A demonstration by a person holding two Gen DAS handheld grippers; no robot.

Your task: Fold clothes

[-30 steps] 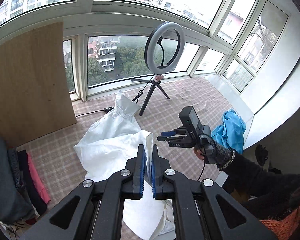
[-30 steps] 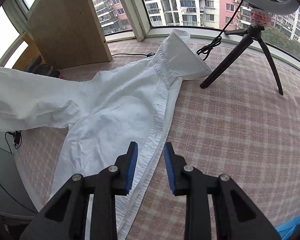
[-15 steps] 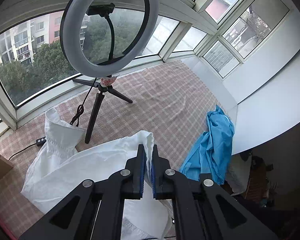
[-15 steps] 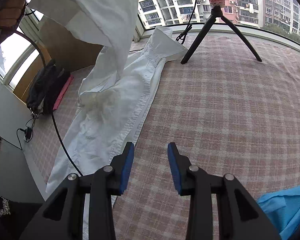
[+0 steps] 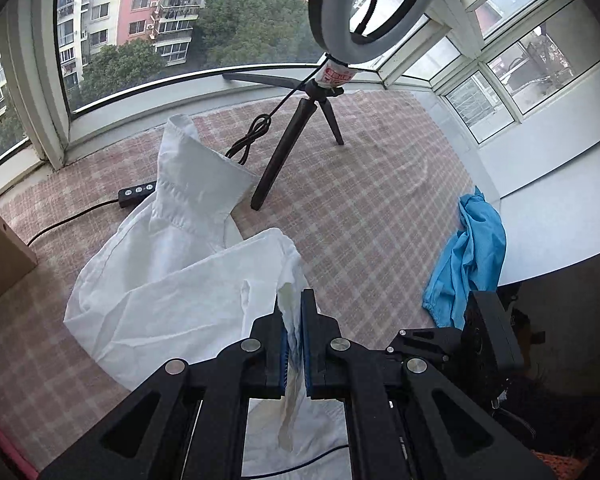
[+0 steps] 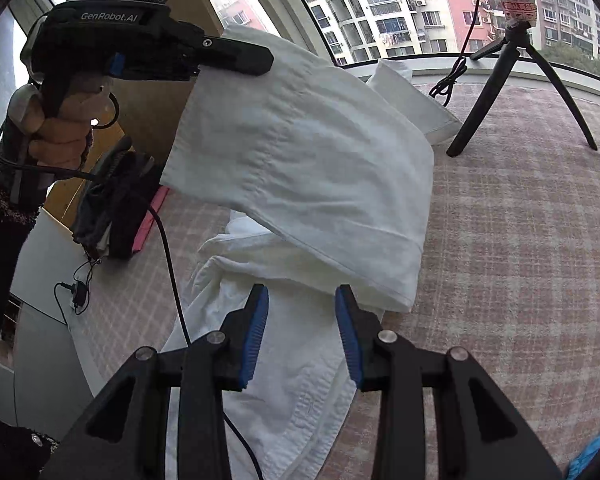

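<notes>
The jaws of the left gripper (image 5: 294, 344) are squeezed tight on a pinch of the white shirt (image 5: 172, 288), and a flap of cloth hangs down from them. The jaws of the right gripper (image 6: 302, 336) stand apart with nothing pressed between them; they hover just over the shirt's lower part. The shirt lies on the checked cloth (image 5: 380, 216) that covers the table, with its collar (image 5: 196, 184) up near the ring light stand (image 5: 300, 136). One side is lifted and draped over the rest. The shirt looks light and very soft. It bends and sags wherever it is not held, so it will not keep a shape by itself. One pinch at a corner lets the rest droop and bunch up. I think it is best to hold it at an edge or a seam, where the cloth is thicker and will not slip out. The button strip (image 6: 312, 400) under the right jaws looks like a good spot. A blue garment (image 5: 468, 256) waits near the table's edge, well apart from the shirt.
</notes>
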